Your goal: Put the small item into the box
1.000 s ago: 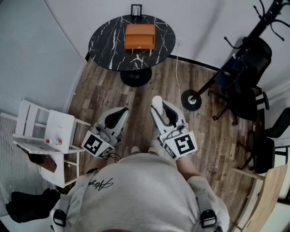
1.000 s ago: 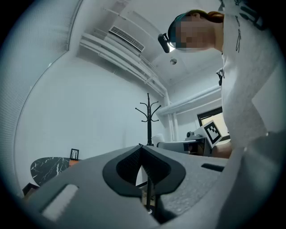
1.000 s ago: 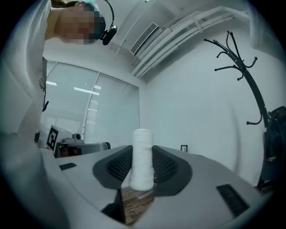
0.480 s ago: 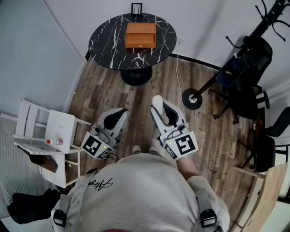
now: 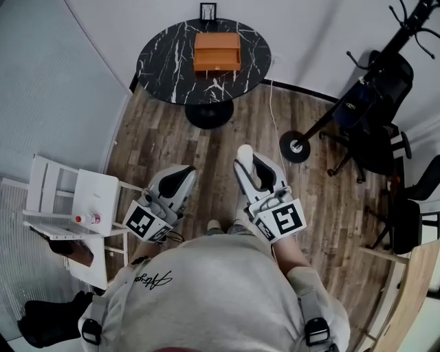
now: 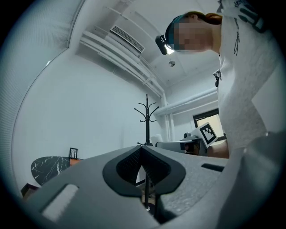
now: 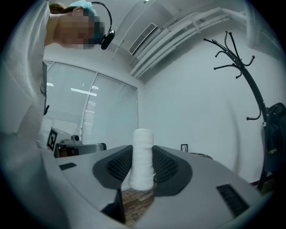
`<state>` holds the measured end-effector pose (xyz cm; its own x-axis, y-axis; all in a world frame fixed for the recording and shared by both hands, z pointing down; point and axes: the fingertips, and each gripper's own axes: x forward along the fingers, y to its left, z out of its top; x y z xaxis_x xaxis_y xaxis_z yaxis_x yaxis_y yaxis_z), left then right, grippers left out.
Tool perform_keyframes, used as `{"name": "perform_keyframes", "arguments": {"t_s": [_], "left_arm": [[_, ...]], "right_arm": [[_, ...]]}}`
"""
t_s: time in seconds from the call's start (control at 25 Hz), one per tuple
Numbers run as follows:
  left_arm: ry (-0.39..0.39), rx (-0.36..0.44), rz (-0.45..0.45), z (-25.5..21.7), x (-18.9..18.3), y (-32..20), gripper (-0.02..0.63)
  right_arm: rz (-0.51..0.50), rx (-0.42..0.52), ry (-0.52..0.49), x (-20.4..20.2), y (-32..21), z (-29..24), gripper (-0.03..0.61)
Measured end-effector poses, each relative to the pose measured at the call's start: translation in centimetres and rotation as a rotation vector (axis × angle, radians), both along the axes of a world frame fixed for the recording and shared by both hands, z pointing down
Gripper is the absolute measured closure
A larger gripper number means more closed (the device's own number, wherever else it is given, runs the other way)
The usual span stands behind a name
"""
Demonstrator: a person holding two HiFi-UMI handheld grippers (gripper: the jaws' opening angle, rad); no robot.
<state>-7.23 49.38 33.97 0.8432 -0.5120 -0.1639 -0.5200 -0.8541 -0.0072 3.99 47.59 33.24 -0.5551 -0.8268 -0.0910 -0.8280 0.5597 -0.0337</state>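
Grey sweatshirt cloth on the person (image 5: pixel 206 289) fills the bottom of the head view. Just above it, at mid frame, both grippers point up the picture over the wood-plank floor (image 5: pixel 206 148).

At centre left, the left gripper (image 5: pixel 183 172) has its jaws pressed together with nothing between them. Its own view shows the two dark pads meeting in a thin line. At centre right, the right gripper (image 5: pixel 245 161) is clamped on the white roll (image 7: pixel 143 159). The roll is a small upright cylinder of wrapped white material that stands between the ribbed pads and pokes past the jaw tips. The two grippers lie side by side, near each other but not touching.

At the left edge stands a white rack (image 5: pixel 89 199) with a small red-capped bottle (image 5: pixel 86 218) on one shelf. Toward the right, a black coat stand (image 5: pixel 286 146) slants across the frame from its round base, with a black office chair (image 5: pixel 375 148) beside it.

Farther off, at upper centre, is a round black marble table (image 5: pixel 165 55) on a single dark foot. The orange-brown box (image 5: pixel 216 51) sits on the tabletop, well apart from the roll. A small picture frame (image 5: pixel 208 12) stands behind the box at the table's far edge, against the white wall.
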Motion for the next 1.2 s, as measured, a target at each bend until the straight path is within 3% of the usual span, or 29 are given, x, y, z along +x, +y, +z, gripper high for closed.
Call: {"name": "perform_keyframes", "arguments": {"t_s": [0.64, 1.2], "left_arm": [[0.002, 0.001, 0.025, 0.2, -2.4, -0.3, 0.612], [0.003, 0.004, -0.02, 0.5, -1.6, -6.6, 0.612]], "right_arm": [[0.051, -0.004, -0.033, -1.8, 0.1, 0.1, 0.442], [0.015, -0.015, -0.05, -1.0, -6.6, 0.9, 0.442]]}}
